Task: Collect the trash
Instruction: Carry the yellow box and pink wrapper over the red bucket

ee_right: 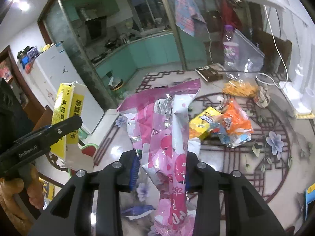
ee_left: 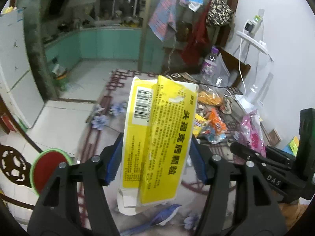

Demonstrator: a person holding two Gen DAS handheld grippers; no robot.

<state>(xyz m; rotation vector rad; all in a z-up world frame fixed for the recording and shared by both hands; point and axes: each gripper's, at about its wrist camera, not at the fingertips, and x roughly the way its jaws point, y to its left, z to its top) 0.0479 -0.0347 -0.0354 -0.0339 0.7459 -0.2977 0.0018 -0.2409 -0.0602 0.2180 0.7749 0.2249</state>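
Note:
My left gripper [ee_left: 156, 157] is shut on a flattened yellow and white medicine box [ee_left: 157, 137] and holds it above the table. The box also shows at the left of the right wrist view [ee_right: 67, 118]. My right gripper [ee_right: 160, 171] is shut on a pink and silver snack wrapper [ee_right: 167, 137], lifted off the table; the wrapper shows at the right of the left wrist view [ee_left: 253, 129]. More trash lies on the table: an orange wrapper [ee_right: 236, 122], a yellow packet [ee_right: 204, 123] and a bag of orange snacks [ee_right: 239, 88].
The glass-topped patterned table [ee_right: 275, 167] holds a purple-capped bottle [ee_right: 229, 47], a clear plastic bag [ee_right: 248, 59] and a white lamp with a cord [ee_right: 295, 82]. A blue and white wrapper [ee_right: 137, 211] lies near me. A red stool [ee_left: 49, 169] stands left, by the fridge [ee_left: 13, 68].

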